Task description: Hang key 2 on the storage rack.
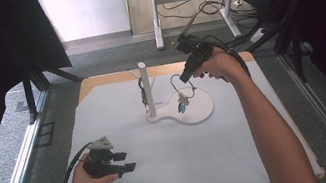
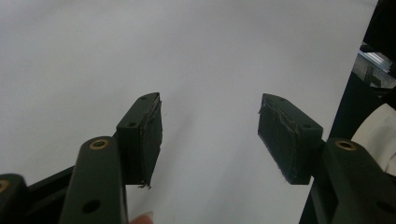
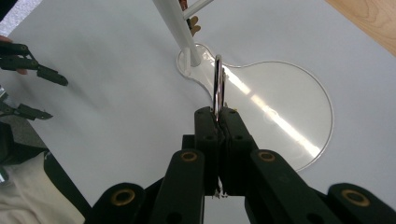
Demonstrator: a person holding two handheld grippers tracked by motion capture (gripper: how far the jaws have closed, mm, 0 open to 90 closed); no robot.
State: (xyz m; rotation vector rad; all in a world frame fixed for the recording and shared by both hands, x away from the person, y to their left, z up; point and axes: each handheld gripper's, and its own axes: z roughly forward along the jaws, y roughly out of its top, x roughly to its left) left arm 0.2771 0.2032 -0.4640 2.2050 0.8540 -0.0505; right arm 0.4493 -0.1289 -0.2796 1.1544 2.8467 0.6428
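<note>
One white stand with a rounded flat base is seen at the centre of the high view, on the grey table mat. A metal ring with blue-green pendants is pinched between the pressed-together jaws of the right gripper, above the base and right of the post. One more trinket is hung against the post. The left gripper, jaws spread and empty, is held at lower left, well apart.

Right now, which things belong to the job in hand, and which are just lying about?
In use:
right gripper, shut on the metal ring
white stand
stand's base plate

Idle:
left gripper, open over the white mat
desk legs behind the table
</note>
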